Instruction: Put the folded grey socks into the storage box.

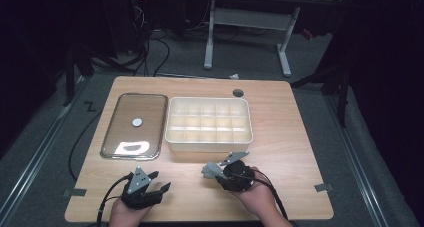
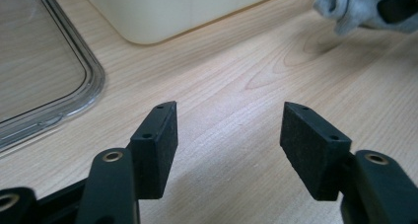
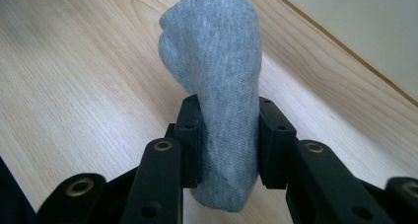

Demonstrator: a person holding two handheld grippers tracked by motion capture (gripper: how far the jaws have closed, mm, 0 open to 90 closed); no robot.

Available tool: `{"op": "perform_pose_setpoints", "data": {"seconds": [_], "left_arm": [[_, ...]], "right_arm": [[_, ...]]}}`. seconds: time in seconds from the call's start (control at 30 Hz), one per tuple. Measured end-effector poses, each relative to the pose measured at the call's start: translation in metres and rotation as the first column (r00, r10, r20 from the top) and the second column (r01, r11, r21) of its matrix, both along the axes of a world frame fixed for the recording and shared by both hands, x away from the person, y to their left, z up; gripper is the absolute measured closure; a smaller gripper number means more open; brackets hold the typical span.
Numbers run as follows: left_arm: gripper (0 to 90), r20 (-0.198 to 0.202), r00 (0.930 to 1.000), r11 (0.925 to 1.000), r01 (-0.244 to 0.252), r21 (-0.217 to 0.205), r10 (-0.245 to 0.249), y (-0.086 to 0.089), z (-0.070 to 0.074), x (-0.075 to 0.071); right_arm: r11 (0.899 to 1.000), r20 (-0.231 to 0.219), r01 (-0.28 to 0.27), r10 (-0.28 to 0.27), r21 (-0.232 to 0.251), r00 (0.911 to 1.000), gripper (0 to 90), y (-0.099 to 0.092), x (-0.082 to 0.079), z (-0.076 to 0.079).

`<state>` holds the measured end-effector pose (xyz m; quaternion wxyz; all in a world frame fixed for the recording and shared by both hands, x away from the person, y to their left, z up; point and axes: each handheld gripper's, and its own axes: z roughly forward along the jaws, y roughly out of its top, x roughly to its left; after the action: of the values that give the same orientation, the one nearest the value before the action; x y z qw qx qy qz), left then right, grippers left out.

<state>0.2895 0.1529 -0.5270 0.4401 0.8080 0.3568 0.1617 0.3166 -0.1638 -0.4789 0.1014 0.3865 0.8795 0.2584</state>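
Right gripper view shows my right claw [image 3: 229,137] squeezing a grey sock [image 3: 217,86] (soft and rolled up) between its two black pads. I hold the sock just above the wooden table [image 1: 295,132], near the front of the white box [image 1: 209,124] with many little squares inside. My left claw [image 2: 229,135] rests low at the table, its pads wide apart with nothing between them. A clear lid [image 1: 134,124] lies beside the box.

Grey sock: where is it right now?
The grey sock is clamped between the right gripper's jaws, above the table's near edge, just in front of the white divided box.
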Motion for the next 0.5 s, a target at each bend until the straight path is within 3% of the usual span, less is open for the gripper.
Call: {"op": "perform_pose_setpoints", "data": {"seconds": [0.23,0.3,0.5], "left_arm": [[42.0,-0.015,0.9998,0.9999,0.014,-0.008,-0.014,0.0,-0.001,0.004],[42.9,-0.021,0.9997,0.9995,0.011,-0.029,-0.011,0.002,0.0,0.007],[41.1,-0.004,0.9997,0.9996,0.022,-0.019,-0.022,-0.001,0.0,0.004]], "right_arm": [[0.998,-0.005,0.064,-0.064,-0.007,0.9979,68.5,-0.026,0.006,0.016],[0.995,-0.005,0.095,-0.095,-0.01,0.9954,68.6,-0.034,0.011,0.023],[0.991,-0.001,0.135,-0.135,-0.004,0.9908,68.8,-0.048,0.021,0.039]]}}
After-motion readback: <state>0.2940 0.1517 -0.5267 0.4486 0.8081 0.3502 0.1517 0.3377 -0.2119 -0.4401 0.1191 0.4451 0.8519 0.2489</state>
